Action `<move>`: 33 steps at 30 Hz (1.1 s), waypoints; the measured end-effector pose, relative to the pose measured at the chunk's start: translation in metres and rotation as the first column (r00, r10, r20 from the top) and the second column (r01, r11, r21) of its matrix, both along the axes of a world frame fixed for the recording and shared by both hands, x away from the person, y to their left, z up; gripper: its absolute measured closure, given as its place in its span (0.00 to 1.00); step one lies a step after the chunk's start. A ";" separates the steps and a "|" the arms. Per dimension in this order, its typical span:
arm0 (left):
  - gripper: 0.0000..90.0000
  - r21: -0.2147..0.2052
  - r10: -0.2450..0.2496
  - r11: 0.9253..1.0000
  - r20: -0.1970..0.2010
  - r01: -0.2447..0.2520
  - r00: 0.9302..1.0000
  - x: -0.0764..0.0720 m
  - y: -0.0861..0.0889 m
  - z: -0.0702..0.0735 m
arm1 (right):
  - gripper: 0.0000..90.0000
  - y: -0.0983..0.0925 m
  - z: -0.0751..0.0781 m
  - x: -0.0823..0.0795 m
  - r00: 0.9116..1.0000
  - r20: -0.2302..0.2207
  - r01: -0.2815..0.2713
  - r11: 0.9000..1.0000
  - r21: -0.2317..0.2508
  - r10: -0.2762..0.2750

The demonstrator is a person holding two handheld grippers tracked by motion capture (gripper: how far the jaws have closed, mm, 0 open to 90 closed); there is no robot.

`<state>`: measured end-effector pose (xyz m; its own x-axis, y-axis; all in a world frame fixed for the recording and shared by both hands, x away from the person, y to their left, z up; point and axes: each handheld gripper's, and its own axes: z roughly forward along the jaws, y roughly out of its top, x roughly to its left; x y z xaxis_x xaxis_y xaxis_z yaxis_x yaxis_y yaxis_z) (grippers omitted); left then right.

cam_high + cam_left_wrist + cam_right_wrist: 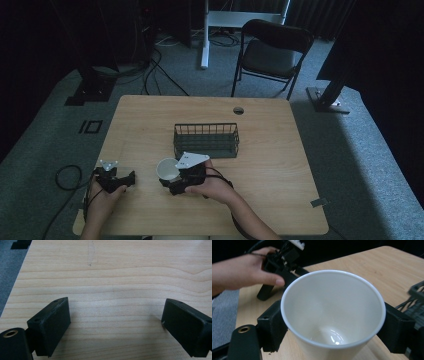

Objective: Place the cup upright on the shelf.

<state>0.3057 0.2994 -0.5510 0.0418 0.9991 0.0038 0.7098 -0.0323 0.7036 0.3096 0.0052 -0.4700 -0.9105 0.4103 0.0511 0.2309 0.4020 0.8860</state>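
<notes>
Holding the white cup (333, 315) between the two jaws of my right claw (333, 330): each black pad presses on the cup's wall just below the rim, one on either side, so the claw is closed down to the cup's width and no further. Cup is upright or near it, mouth toward the camera, inside bare and glossy (nothing in it that I can make out). In the high view the cup (167, 169) sits at the near middle of the counter (270, 165), just in front of the wire basket (206, 140) and apart from it. Whether its base rests on the wood or is lifted off it, I cannot tell.

Left claw (116, 322): jaws spread wide, bare wood grain between them, nothing gripped. It sits low over the near left part of the counter (120, 277), well apart from the cup, with my left hand (107, 192) around it.

Progress, as I judge it: the grasp looks made and secure, which I take as the first step. The basket is empty as far as I can see, so if the cup is meant to go into it (my reading, given how near the two stand), the lift, the short carry over the near wall and the release all remain. Left claw appears idle for now.

Beyond the counter: a folding chair (272, 52) on the carpet.
</notes>
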 end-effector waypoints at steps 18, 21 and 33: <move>0.10 -0.001 0.000 1.000 0.000 0.000 1.000 0.000 0.000 0.000 | 0.21 -0.016 0.042 0.005 0.998 0.047 0.035 0.998 0.051 -0.037; 0.10 0.000 0.000 1.000 0.000 0.000 1.000 0.000 0.000 0.000 | 0.21 -0.019 0.049 0.007 0.997 0.057 0.044 0.997 0.059 -0.048; 0.10 -0.001 0.000 1.000 0.000 0.000 1.000 0.000 0.000 0.000 | 0.21 -0.036 0.074 0.020 0.987 0.091 0.126 0.988 0.093 -0.135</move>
